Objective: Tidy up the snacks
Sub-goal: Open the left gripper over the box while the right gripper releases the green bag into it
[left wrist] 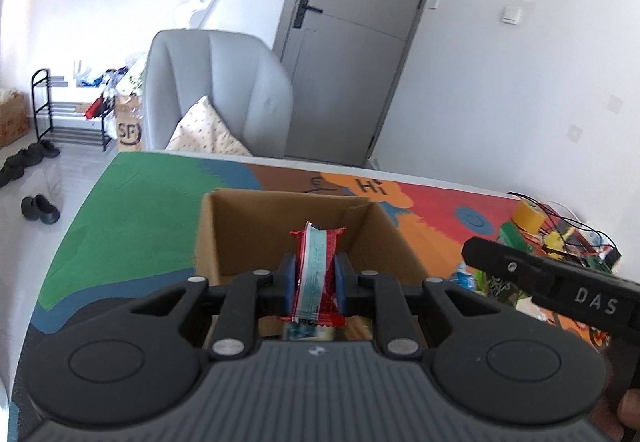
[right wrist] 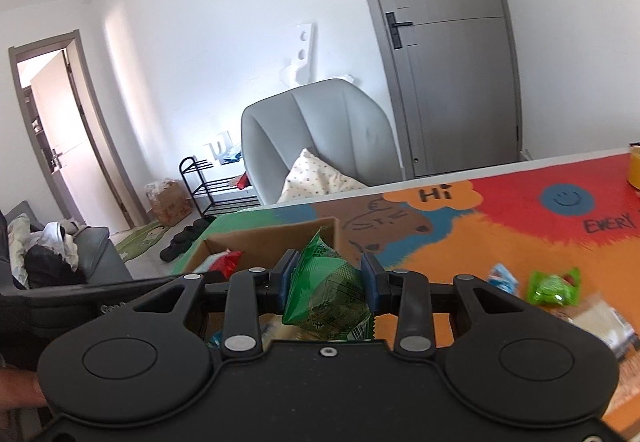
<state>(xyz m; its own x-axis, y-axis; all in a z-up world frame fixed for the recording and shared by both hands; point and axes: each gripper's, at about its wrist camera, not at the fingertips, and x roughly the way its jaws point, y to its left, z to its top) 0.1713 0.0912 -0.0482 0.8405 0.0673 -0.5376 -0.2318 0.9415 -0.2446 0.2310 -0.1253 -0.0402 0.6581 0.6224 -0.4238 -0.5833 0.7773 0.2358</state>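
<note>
The left gripper point(left wrist: 316, 278) pinches a red snack packet point(left wrist: 318, 274) with a pale blue-green strip down its middle, holding it upright between the blue pads point(left wrist: 289, 282). The packet hangs over the open cardboard box point(left wrist: 248, 217), which stands on a table point(left wrist: 132, 209) covered with a bright cartoon mat in green, orange and red. More wrappers show under the gripper inside the box, though they are too blurred to name.

The right gripper point(right wrist: 329, 282) is closed on a green snack packet point(right wrist: 326, 294), puffy and crinkled, squeezed between its own blue pads point(right wrist: 370, 282). In the right wrist view that packet sits at the near right corner of the cardboard box point(right wrist: 264, 238), above the mat's orange area. Inside the box, a red wrapper point(right wrist: 228, 262) lies toward the left wall.

Loose snacks lie on the table point(right wrist: 520, 217) to the right of the box: a small blue-and-white packet point(right wrist: 502, 278), a green packet point(right wrist: 554, 286) with a spot of red, and a pale one point(right wrist: 600, 318) close to the camera, blurred.

In the left wrist view, the right gripper's black body point(left wrist: 552, 282) juts in from the right edge, just beside the box. A yellow tape roll point(left wrist: 530, 215) and tangled wires point(left wrist: 568, 222) sit at the table's far right. Beyond the table stands a grey armchair point(left wrist: 216, 89) with a spotted cushion point(left wrist: 206, 129), and a grey door point(left wrist: 352, 41) behind it.
</note>
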